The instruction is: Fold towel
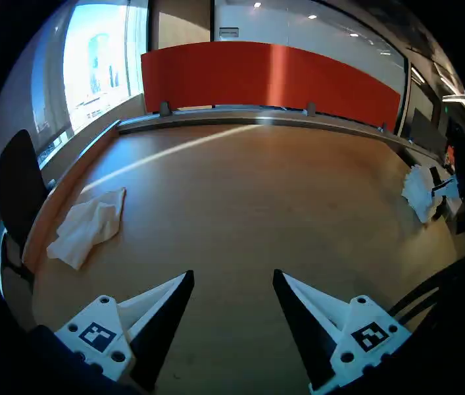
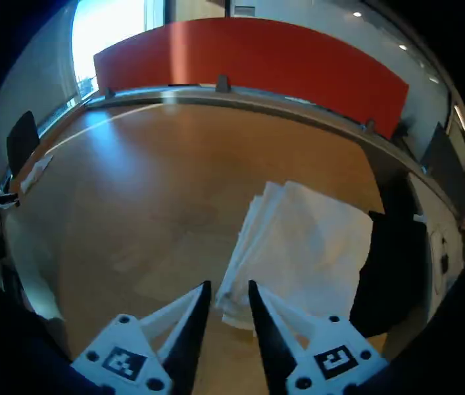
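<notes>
White folded towel (image 2: 298, 243) centre-right on worktop (image 2: 133, 197) | right gripper (image 2: 227, 286) narrowly parted, towel corner between tips, unclamped | left gripper (image 1: 232, 276) wide apart, empty | crumpled towel (image 1: 87, 227) frame left

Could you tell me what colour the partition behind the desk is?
Orange-red partition, clearest in the left gripper view.
</notes>
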A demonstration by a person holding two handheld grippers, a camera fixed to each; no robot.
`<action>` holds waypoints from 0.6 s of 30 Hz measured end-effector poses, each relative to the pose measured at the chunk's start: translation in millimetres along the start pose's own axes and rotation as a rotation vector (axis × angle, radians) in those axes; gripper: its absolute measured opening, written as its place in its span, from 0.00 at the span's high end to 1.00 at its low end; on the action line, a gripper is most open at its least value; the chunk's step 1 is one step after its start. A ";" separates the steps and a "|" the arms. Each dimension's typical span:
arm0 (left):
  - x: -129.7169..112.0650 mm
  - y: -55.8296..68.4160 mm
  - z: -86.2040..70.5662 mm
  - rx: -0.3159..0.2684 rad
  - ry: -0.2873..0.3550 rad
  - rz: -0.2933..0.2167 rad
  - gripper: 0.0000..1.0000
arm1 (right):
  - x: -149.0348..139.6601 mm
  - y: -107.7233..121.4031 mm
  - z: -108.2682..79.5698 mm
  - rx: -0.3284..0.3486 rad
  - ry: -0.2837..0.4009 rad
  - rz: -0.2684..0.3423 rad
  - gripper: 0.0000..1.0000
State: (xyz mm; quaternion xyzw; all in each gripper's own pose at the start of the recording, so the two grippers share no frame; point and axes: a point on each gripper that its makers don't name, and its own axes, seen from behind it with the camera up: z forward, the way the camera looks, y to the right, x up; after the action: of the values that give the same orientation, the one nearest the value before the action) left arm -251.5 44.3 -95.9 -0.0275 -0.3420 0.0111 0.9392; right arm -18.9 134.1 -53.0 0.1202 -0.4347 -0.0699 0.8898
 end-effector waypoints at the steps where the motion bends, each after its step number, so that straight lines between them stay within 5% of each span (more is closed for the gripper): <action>1: 0.5 -0.5 0.3 0.000 0.001 -0.003 0.11 | 2.5 0.5 -2.4 -0.004 0.012 0.004 0.32; 3: 2.0 -1.2 0.9 -0.001 0.003 -0.007 0.11 | 6.4 1.9 -7.2 -0.013 0.034 0.015 0.15; 6: 4.8 -1.3 1.7 -0.002 0.007 -0.008 0.11 | 8.5 4.7 -12.5 -0.026 0.056 0.032 0.04; 18: 14.6 3.2 2.1 -0.017 0.021 0.012 0.11 | 21.0 17.1 -26.1 -0.085 0.163 0.096 0.00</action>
State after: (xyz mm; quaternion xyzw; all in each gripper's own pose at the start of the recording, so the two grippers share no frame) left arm -241.6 48.1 -85.1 -0.0375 -0.3323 0.0134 0.9423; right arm 14.9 149.8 -47.9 0.0669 -0.3628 -0.0355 0.9288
